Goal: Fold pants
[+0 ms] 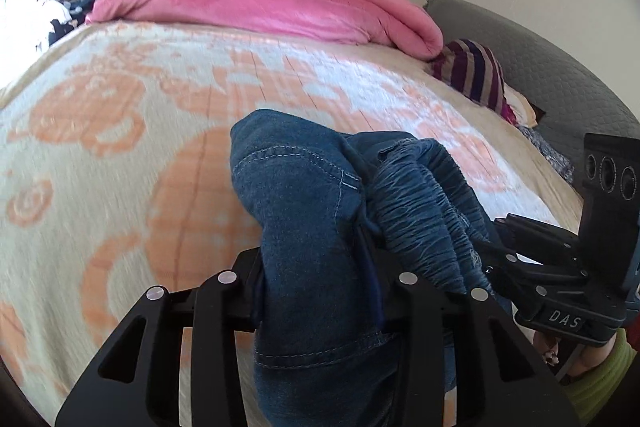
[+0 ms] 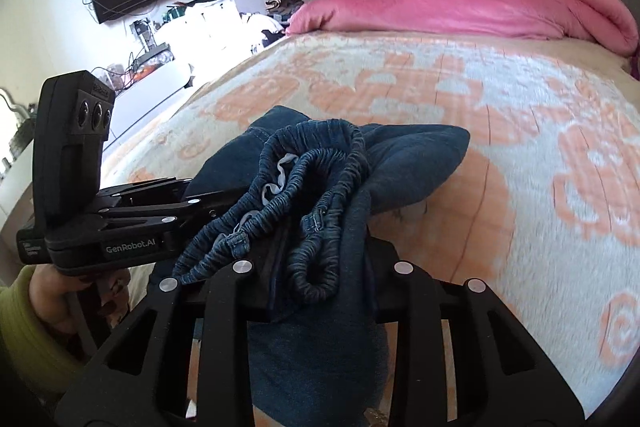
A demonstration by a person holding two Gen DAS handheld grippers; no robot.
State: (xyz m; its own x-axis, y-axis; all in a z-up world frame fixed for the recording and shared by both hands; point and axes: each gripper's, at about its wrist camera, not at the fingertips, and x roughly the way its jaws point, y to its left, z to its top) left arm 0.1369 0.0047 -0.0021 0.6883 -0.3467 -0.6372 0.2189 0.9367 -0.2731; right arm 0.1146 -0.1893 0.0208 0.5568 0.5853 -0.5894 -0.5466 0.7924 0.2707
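Left wrist view showed the left gripper (image 1: 320, 283) pinching a thick bunch of the pants (image 1: 304, 211), blue denim with the gathered elastic waistband (image 1: 424, 203) spilling to the right of the jaws, raised above the near part of the bed (image 1: 120, 131). Just right of it, the right gripper (image 2: 320, 267) likewise clamped the same waistband, cloth draped between and over its fingers. Both grips sat close together at the waist, and the legs hung out of sight below. Far back lay a pink quilt (image 1: 260, 3). By my judgement folding had barely started: the pants were only picked up, bunched, not spread flat, with no fold made.
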